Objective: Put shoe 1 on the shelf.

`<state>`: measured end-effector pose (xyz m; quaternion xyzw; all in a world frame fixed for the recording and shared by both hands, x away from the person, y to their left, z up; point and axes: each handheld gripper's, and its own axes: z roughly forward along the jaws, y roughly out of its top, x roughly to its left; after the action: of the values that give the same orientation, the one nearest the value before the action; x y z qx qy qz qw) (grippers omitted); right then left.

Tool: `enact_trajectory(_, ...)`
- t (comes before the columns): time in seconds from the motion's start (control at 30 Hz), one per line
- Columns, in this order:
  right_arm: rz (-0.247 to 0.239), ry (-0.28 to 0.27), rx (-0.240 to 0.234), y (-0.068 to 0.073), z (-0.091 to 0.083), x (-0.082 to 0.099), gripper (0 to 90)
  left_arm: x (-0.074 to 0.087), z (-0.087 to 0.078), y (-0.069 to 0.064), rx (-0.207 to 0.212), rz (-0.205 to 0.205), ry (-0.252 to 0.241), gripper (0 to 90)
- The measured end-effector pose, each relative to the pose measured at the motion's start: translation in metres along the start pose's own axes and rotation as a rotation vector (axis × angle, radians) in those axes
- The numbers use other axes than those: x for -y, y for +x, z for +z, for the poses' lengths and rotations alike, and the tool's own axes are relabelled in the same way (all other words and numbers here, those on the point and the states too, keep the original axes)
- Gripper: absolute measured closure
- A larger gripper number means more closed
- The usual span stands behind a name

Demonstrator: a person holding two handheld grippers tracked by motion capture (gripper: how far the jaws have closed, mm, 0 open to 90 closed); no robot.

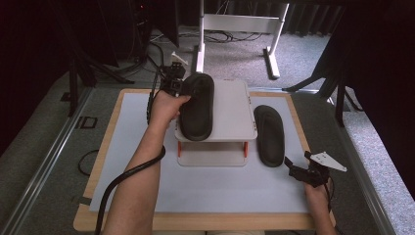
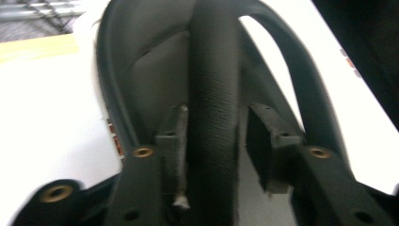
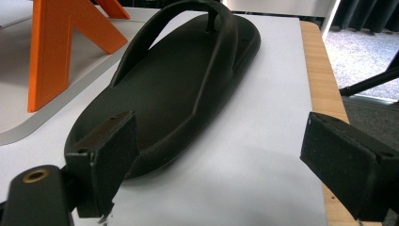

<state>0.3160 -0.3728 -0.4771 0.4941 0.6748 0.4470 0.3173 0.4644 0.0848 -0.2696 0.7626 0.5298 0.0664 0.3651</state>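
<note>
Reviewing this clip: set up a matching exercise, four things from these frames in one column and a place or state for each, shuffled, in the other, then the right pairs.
Things:
1. flip-flop on the rack
2. flip-flop on the mat
3. left gripper
4. right gripper

Places or states:
A. jaws wide apart, nothing between them
B. lies flat to the right of the grey rack
C. rests on the grey rack's top shelf
D. jaws either side of a flip-flop strap, a gap on one side

Pairs: 1-C, 2-B, 3-D, 4-A
</note>
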Motion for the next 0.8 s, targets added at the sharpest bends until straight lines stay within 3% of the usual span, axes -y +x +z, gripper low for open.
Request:
enact_trajectory(0.13, 0.0, 0.0, 0.0, 0.0, 0.0, 0.0, 11.2, 0.002, -0.004, -0.002, 0.005, 0.031, -0.003, 46.3)
enact_trajectory(0.43, 0.001, 0.001, -0.001, 0.0, 0.0, 0.0, 11.2, 0.009, -0.026, 0.0, 0.025, 0.071, -0.063, 43.6)
enact_trajectory(0.63, -0.001, 0.002, -0.003, 0.001, 0.0, 0.0, 11.2, 0.018, -0.046, 0.009, 0.009, 0.092, -0.094, 44.7)
enact_trajectory(0.8, 0.0, 0.003, -0.003, 0.0, 0.0, 0.0, 11.2, 0.028, -0.058, 0.023, -0.005, 0.075, -0.122, 45.8)
